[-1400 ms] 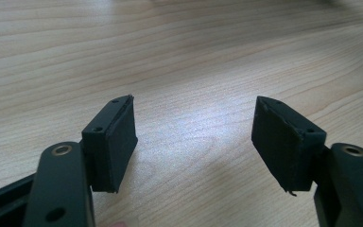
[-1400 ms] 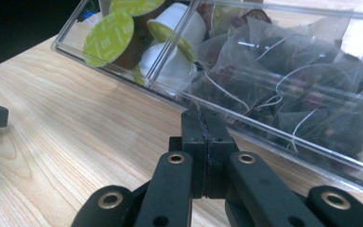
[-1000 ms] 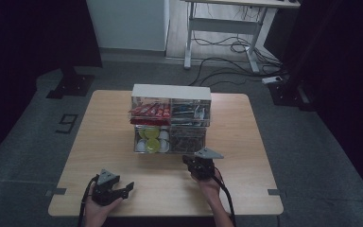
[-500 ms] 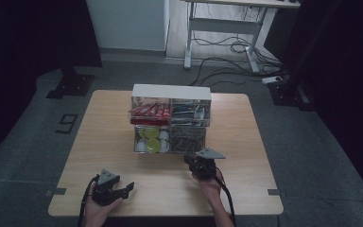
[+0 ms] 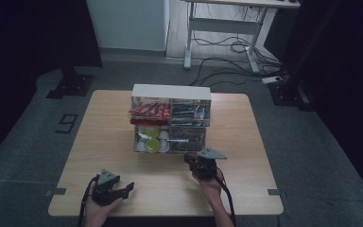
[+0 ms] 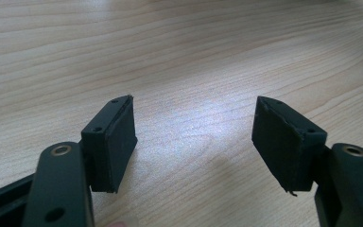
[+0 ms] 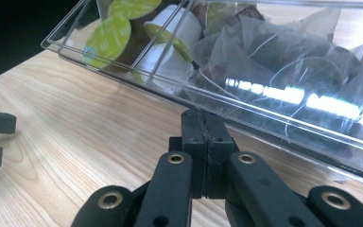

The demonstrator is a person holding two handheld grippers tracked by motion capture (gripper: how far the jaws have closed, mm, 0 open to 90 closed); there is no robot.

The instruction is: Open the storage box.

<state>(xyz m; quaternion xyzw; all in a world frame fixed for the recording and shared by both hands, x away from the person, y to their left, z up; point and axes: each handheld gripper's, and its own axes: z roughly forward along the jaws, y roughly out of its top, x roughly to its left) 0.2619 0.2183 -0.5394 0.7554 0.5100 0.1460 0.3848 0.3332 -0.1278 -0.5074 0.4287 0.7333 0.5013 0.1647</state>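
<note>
My right tool [image 7: 203, 124], jaws pressed together and empty, noses the clear organizer [image 5: 171, 119]; push its lower drawer squarely (left tool [image 6: 194, 142] half-open, holding nothing).

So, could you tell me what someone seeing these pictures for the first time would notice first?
Most likely the clear plastic organiser in the middle of the wooden table, with red packets in its upper left compartment and green-lidded capsules below them. Next comes the right gripper, jaws shut, its tip right at the organiser's lower front edge. The left gripper rests near the table's front left with its jaws apart and nothing between them.
</note>
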